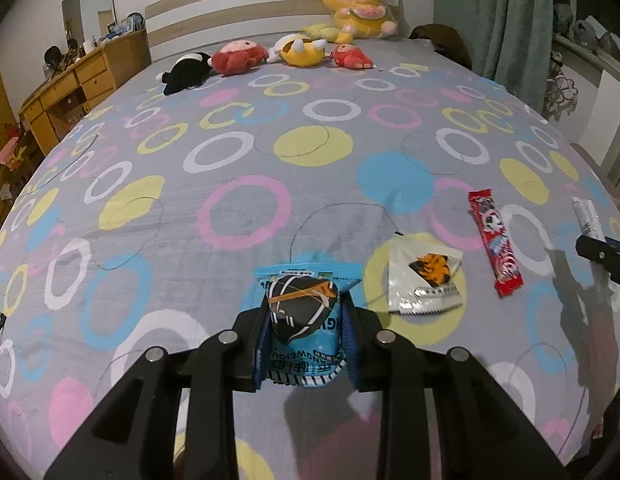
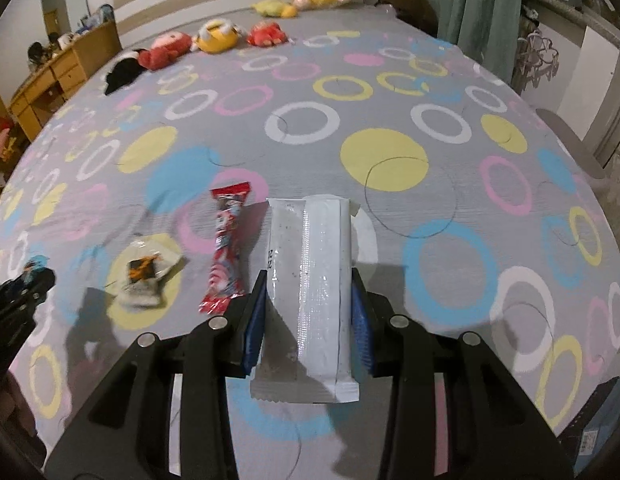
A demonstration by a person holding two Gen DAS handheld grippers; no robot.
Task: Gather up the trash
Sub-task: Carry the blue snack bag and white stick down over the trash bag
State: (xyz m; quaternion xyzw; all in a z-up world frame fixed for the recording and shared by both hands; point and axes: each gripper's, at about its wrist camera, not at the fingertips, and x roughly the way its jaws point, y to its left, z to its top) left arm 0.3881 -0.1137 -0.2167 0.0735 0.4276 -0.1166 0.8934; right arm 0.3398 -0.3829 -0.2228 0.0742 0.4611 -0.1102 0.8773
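White wrapper [image 2: 310,292] between right fingers [image 2: 253,320]

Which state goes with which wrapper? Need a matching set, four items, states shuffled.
Items:
1. blue snack packet
2. long white foil wrapper
3. red candy-bar wrapper
4. small clear-and-white sachet with an orange-black print

States:
A. lying free on a yellow dot of the bed sheet
B. between the fingers of the right gripper
C. clamped in the left gripper
D. lying free between the sachet and the white wrapper

Pairs: 1-C, 2-B, 3-D, 4-A
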